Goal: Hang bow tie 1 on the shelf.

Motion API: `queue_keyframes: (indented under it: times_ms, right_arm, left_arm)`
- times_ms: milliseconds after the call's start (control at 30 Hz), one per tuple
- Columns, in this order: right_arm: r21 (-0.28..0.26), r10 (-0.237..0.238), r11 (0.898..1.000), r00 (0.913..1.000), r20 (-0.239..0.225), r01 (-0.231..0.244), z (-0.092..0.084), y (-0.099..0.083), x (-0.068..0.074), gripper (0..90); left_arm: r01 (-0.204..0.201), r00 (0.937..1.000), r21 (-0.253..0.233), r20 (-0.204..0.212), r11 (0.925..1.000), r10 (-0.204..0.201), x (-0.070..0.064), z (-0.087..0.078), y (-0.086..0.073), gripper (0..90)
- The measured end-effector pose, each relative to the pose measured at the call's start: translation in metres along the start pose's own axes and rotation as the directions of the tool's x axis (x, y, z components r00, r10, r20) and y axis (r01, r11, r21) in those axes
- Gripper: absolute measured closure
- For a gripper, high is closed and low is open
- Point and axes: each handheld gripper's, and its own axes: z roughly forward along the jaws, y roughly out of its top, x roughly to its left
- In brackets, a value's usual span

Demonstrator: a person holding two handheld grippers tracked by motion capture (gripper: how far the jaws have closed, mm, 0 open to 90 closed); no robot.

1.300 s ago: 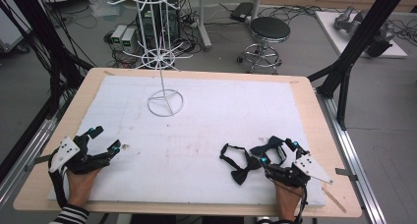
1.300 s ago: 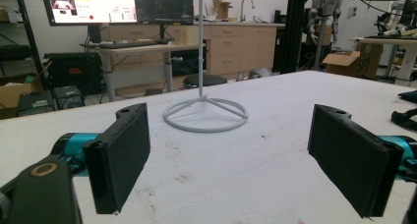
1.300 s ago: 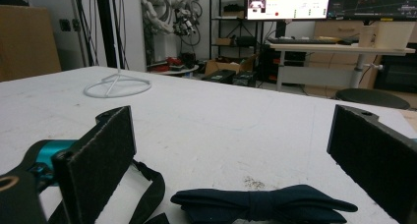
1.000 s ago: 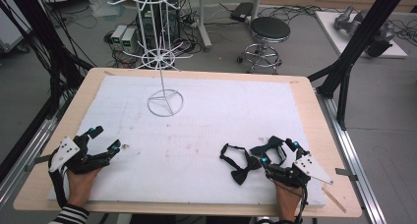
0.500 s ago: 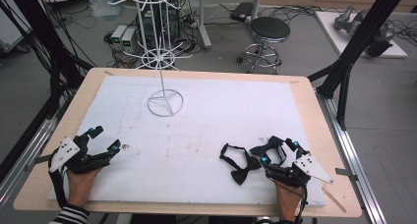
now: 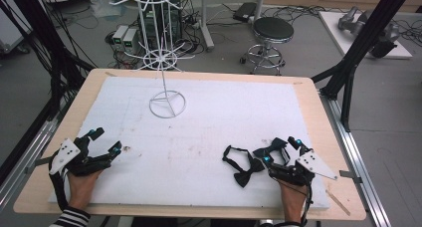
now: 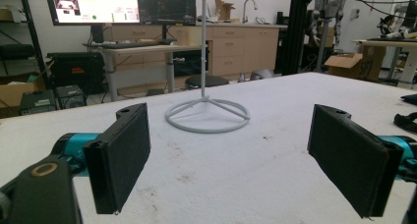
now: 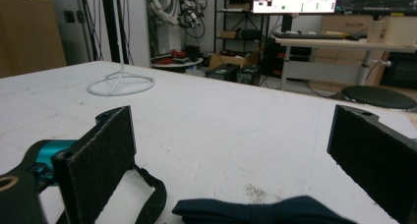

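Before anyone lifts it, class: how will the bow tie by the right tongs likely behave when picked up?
The bow tie looks like soft dark fabric, so probably floppy and light. Its thin strap lies in a loose loop on the white mat, so it would likely dangle and trail. The open right tongs have matte pads, so slipping seems unlikely.

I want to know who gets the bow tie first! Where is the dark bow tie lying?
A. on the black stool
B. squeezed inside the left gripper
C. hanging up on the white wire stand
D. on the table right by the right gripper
D: the bow tie lies flat on the white table, just beside the open right gripper.
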Motion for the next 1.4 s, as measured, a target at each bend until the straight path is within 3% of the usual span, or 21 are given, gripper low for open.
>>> queue_keyframes:
  times_ms: [333, 600, 767, 900, 967, 1167, 1233, 1267, 1367, 1400]
  right_arm:
    - [0.01, -0.006, 1.0, 0.9987, -0.05, 0.007, -0.002, 0.033, -0.013, 3.5]
    - [0.074, -0.03, 0.997, 0.9965, -0.078, 0.035, 0.002, 0.05, -0.024, 3.5]
    - [0.129, -0.064, 0.989, 0.9925, -0.103, 0.078, 0.007, 0.062, -0.031, 3.5]
    - [0.156, -0.067, 0.984, 0.9893, -0.13, 0.087, 0.009, 0.069, -0.036, 3.5]
    - [0.168, -0.045, 0.983, 0.9881, -0.147, 0.069, 0.009, 0.074, -0.039, 3.5]
    - [0.237, -0.086, 0.963, 0.9822, -0.167, 0.124, 0.013, 0.088, -0.048, 3.5]
    - [0.255, -0.083, 0.959, 0.9817, -0.171, 0.126, 0.013, 0.09, -0.049, 3.5]
    - [0.273, -0.092, 0.952, 0.9786, -0.184, 0.141, 0.014, 0.093, -0.052, 3.5]
    - [0.286, -0.09, 0.947, 0.9772, -0.192, 0.144, 0.015, 0.094, -0.054, 3.5]
    - [0.303, -0.091, 0.941, 0.9742, -0.207, 0.152, 0.017, 0.095, -0.057, 3.5]
  left_arm:
    - [-0.003, 1.0, 0.003, 0.0, 1.0, 0.003, 0.0, 0.0, 0.0, 16.7]
    - [-0.004, 1.0, 0.002, -0.001, 1.0, 0.004, 0.0, 0.0, 0.0, 16.7]
    - [-0.005, 1.0, 0.003, -0.001, 1.0, 0.005, 0.0, 0.0, 0.0, 16.7]
    - [-0.005, 1.0, 0.002, -0.002, 1.0, 0.005, 0.0, 0.0, 0.0, 16.7]
    - [-0.004, 1.0, 0.004, -0.006, 1.0, 0.004, -0.001, 0.0, 0.0, 16.7]
    - [-0.008, 0.9999, 0.004, -0.007, 1.0, 0.008, -0.001, 0.0, 0.0, 16.7]
    - [-0.008, 0.9999, 0.003, -0.007, 1.0, 0.008, -0.001, 0.0, 0.0, 16.7]
    - [-0.009, 0.9999, 0.004, -0.008, 1.0, 0.009, -0.001, 0.0, 0.0, 16.7]
    - [-0.009, 0.9999, 0.004, -0.009, 1.0, 0.009, -0.001, 0.0, 0.0, 16.7]
    - [-0.009, 0.9999, 0.003, -0.009, 1.0, 0.009, -0.001, 0.0, 0.0, 16.7]
